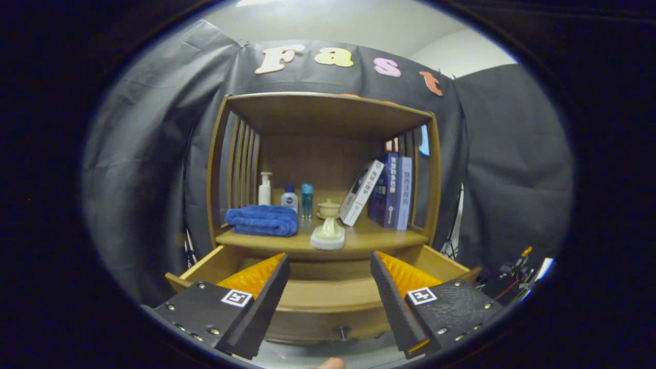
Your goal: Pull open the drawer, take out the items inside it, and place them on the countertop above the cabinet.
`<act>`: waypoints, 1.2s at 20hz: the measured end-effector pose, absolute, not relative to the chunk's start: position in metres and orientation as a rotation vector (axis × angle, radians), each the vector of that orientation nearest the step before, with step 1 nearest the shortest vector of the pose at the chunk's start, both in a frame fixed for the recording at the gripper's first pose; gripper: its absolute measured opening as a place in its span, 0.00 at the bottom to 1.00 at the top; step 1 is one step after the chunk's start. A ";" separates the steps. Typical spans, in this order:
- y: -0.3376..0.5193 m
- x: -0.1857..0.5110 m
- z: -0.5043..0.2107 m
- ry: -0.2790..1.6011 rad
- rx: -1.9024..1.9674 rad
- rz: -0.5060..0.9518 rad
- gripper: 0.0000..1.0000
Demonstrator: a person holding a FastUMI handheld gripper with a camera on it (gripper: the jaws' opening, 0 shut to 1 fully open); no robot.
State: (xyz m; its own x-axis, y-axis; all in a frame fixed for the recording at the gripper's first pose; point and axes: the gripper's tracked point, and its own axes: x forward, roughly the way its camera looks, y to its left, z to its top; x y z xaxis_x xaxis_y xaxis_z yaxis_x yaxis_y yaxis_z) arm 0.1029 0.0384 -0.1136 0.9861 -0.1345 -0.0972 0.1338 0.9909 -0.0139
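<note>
The drawer (328, 297) stands pulled open below the countertop (359, 238) of the wooden cabinet (328, 123), its knob (342, 332) facing the gripper (330, 279). From what shows of it, the drawer's floor looks bare between the fingers; whether anything lies under the fingers at either side cannot be told.

Going left to right along the countertop: a folded blue towel (262, 220) at the left, a white pump bottle (265, 188) behind it, then a small white-and-blue bottle (289, 197) and a slim blue bottle (307, 201). Near the front edge, about the middle, stands a cream-coloured pedestal piece (328, 228) on a pale base — probably an item already set down. To its right a white book (363, 192) leans against upright blue books (394, 187).

The gripper hangs over the open drawer with its fingers spread wide apart and nothing between them.

Judged from this, the step in hand is to check the drawer for anything left. To do it well, the person should tilt the gripper down to see into the drawer's corners — before reaching in — and keep the fingers spread, descending clear of the drawer's side walls and the overhanging countertop edge.
</note>
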 end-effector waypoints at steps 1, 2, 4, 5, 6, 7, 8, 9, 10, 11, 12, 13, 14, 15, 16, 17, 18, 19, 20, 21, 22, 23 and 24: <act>0.037 0.099 -0.121 0.108 0.013 -0.136 0.94; 0.035 0.096 -0.130 0.122 0.024 -0.139 0.94; 0.028 0.089 -0.147 0.158 0.027 -0.150 0.95; 0.027 0.088 -0.153 0.168 0.032 -0.147 0.95; 0.027 0.088 -0.158 0.175 0.039 -0.141 0.95; 0.027 0.089 -0.163 0.180 0.049 -0.137 0.95; 0.025 0.091 -0.169 0.189 0.059 -0.135 0.95; 0.025 0.091 -0.174 0.196 0.069 -0.135 0.94; 0.025 0.093 -0.178 0.200 0.080 -0.131 0.95; 0.027 0.094 -0.180 0.203 0.091 -0.126 0.94; 0.027 0.095 -0.185 0.210 0.101 -0.123 0.94; 0.027 0.097 -0.189 0.218 0.110 -0.120 0.95; 0.029 0.096 -0.193 0.232 0.117 -0.108 0.95; 0.029 0.096 -0.193 0.220 0.126 -0.109 0.95; 0.026 0.097 -0.192 0.219 0.131 -0.108 0.95; 0.026 0.098 -0.193 0.218 0.143 -0.102 0.95; 0.027 0.098 -0.194 0.218 0.154 -0.095 0.95; 0.027 0.099 -0.194 0.218 0.162 -0.086 0.95; 0.027 0.099 -0.194 0.217 0.164 -0.077 0.95; 0.028 0.100 -0.194 0.218 0.167 -0.064 0.95; 0.030 0.100 -0.195 0.219 0.170 -0.048 0.94; 0.032 0.102 -0.196 0.221 0.175 -0.032 0.95; 0.031 0.102 -0.196 0.219 0.172 -0.028 0.95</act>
